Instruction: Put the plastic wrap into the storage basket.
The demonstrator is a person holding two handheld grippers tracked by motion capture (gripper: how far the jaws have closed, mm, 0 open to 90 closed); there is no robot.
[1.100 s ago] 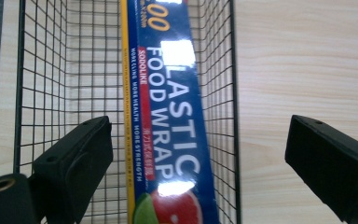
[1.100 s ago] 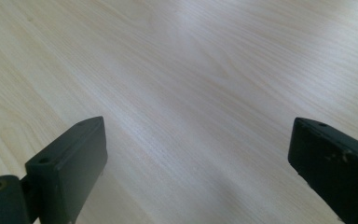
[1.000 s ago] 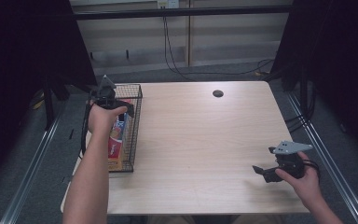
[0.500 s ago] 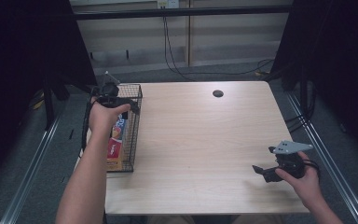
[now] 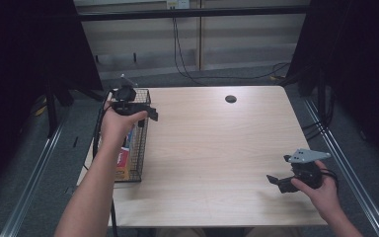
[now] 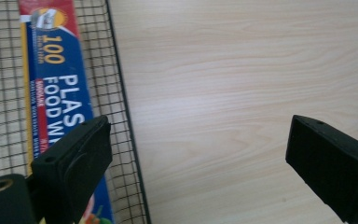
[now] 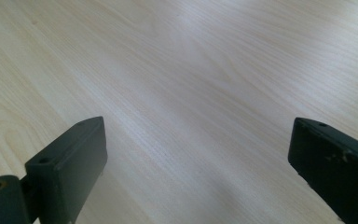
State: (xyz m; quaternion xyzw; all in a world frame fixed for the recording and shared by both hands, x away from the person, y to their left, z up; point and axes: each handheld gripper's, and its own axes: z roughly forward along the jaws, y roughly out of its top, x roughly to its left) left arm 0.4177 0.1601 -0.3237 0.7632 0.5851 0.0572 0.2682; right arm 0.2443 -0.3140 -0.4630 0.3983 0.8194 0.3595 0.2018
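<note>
Looks like lab / recording rig, not home. Bare light-wood table with cable hole, black curtains both sides, metal rails along floor, grey carpet, loose cables dangling off back wall under socket. Only homey bit: wire basket holding plastic food wrap box at table's left edge.

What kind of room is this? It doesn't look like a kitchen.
Probably a lab or recording booth: a bare wooden table ringed by dark curtains, loose cables behind it, and a person working hand-held tongs, the left tongs over a wire basket.
</note>
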